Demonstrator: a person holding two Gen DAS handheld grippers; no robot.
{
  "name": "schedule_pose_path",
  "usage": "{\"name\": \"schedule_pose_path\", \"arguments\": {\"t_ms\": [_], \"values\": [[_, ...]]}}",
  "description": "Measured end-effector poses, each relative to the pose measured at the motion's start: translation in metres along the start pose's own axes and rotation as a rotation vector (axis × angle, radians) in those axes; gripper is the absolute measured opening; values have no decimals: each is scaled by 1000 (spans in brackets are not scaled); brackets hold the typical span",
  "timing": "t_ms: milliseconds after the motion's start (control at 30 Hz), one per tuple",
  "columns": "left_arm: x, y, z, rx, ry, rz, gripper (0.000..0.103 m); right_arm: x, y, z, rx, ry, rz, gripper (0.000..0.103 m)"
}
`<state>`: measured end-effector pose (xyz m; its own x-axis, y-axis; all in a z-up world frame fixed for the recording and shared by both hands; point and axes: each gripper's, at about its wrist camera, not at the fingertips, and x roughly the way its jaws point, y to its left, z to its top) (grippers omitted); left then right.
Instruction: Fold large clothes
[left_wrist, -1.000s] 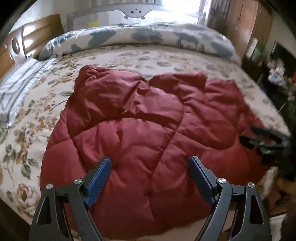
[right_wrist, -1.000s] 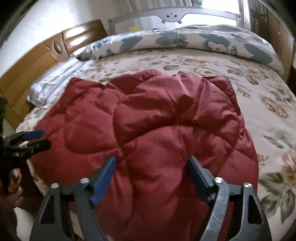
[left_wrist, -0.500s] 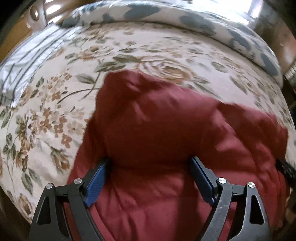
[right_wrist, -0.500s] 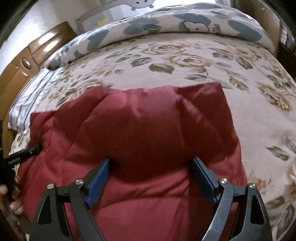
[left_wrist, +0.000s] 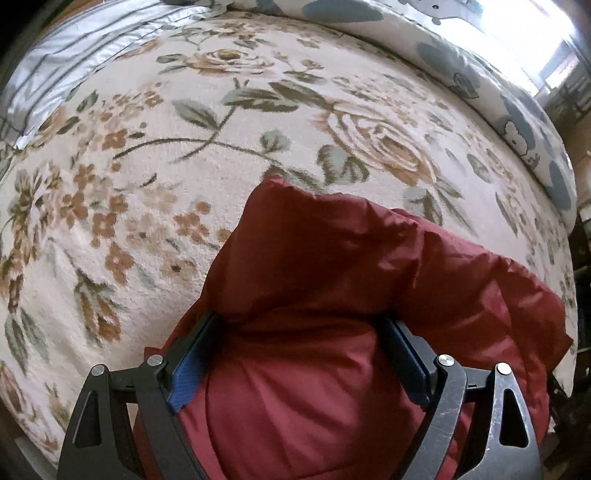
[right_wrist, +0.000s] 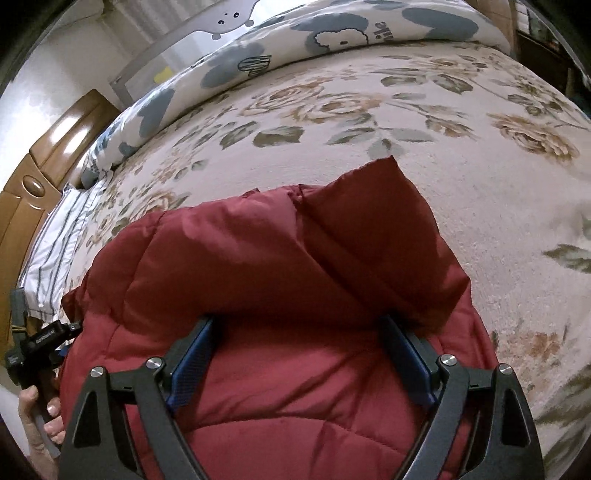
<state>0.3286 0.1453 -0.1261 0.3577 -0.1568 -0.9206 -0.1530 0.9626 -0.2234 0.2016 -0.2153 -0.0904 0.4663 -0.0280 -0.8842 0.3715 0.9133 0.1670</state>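
Both grippers are standing wide open, each with a bulge of the dark red quilted padded jacket (left_wrist: 332, 295) between its fingers on the flowered bed cover (left_wrist: 147, 166), probably pressing it flat. Only the right wrist view is showing the left gripper (right_wrist: 40, 339).

Padded jacket (left_wrist: 332, 332) lay on the bed (left_wrist: 147, 184), near its front edge. Both tongs, left (left_wrist: 299, 354) and right (right_wrist: 299, 358), sat on the jacket, fabric bunched between fingers. Rolled duvet (right_wrist: 295, 44) lay behind, along the bed's far side; pillow (right_wrist: 55, 251) left, headboard (right_wrist: 44, 166) beyond it.
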Motion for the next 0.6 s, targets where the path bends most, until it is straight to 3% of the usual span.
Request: {"name": "schedule_pose_path", "arguments": {"t_ms": [133, 300, 400, 467, 567, 600], "values": [[-18, 7, -7, -2, -35, -59, 85, -2, -4, 0, 10, 0, 23, 89], [-54, 28, -18, -14, -126, -126, 85, -27, -6, 0, 29, -78, 49, 89], [-62, 43, -19, -33, -157, -96, 86, -40, -15, 10, 37, -146, -28, 90], [-56, 50, -17, -54, -122, -99, 86, -33, -28, 21, 73, -120, -38, 91], [-31, 53, -11, -66, 1, -141, 82, -9, -43, 30, 128, -14, 29, 89], [-23, 52, -11, -56, 29, -141, 72, -4, -45, 31, 138, 5, 52, 80]]}}
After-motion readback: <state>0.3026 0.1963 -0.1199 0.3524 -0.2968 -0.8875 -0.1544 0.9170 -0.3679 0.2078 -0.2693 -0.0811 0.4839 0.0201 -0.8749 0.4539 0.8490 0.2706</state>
